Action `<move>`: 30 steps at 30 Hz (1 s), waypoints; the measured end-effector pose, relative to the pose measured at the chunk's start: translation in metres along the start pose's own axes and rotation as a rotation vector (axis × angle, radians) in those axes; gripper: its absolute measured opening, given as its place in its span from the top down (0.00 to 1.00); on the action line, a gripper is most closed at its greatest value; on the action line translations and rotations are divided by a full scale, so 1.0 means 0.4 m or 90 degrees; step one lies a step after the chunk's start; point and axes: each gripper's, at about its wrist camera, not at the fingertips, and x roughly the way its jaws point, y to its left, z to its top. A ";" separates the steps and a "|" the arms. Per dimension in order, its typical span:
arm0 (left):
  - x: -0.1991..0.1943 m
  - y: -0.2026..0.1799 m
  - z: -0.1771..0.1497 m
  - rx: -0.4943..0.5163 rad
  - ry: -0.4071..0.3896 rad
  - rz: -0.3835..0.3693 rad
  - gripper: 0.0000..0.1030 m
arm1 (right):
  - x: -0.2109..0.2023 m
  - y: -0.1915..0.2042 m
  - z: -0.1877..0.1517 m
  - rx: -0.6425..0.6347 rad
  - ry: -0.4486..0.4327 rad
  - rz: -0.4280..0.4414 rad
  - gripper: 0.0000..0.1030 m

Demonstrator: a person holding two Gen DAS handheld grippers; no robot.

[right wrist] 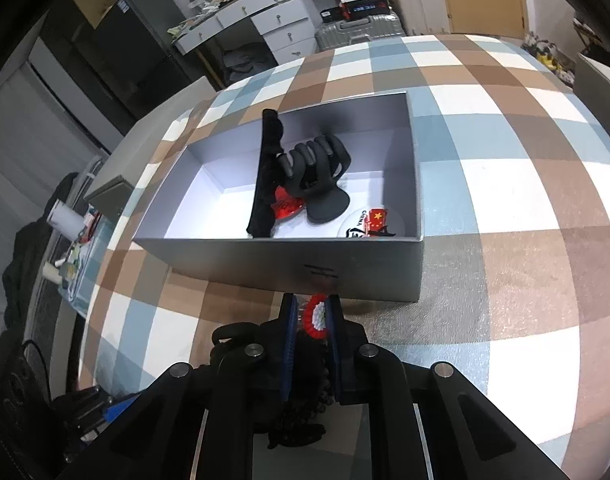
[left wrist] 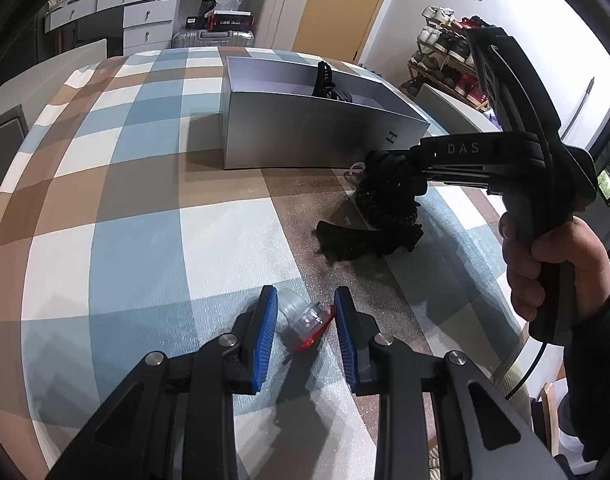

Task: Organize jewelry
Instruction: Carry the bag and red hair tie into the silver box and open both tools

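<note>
Left wrist view shows my left gripper (left wrist: 305, 320) standing open over the checked tablecloth (left wrist: 125, 240), its blue pads on either side of a small clear ornament with a red base (left wrist: 307, 322) that lies on the cloth; the pads are not pressing it. Farther off and to the right, my right gripper (left wrist: 389, 172) has its fingers closed on a black beaded piece (left wrist: 385, 208), whose lower end trails on the cloth just in front of the grey box (left wrist: 317, 136). From the right wrist view, I see a red and white rosette (right wrist: 316, 317) between the right gripper's (right wrist: 311, 320) closed pads, black beads hanging beneath. Beyond it, the open grey box (right wrist: 289, 258) holds a black claw hair clip (right wrist: 317, 172), a black band (right wrist: 267, 176), a red pin (right wrist: 285, 206) and a China flag badge (right wrist: 371, 222).
</note>
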 end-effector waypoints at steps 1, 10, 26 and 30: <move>0.000 0.001 0.000 -0.001 0.000 -0.002 0.78 | -0.001 0.004 -0.003 -0.004 0.001 0.001 0.87; -0.007 0.008 -0.003 -0.004 -0.003 0.000 0.77 | -0.065 0.002 -0.025 -0.009 -0.058 0.020 0.87; -0.074 0.017 0.140 0.006 -0.085 0.017 0.77 | -0.180 -0.024 -0.005 0.014 -0.148 0.117 0.87; -0.058 0.010 0.194 0.009 -0.092 0.010 0.77 | -0.197 -0.027 0.022 0.008 -0.175 0.148 0.87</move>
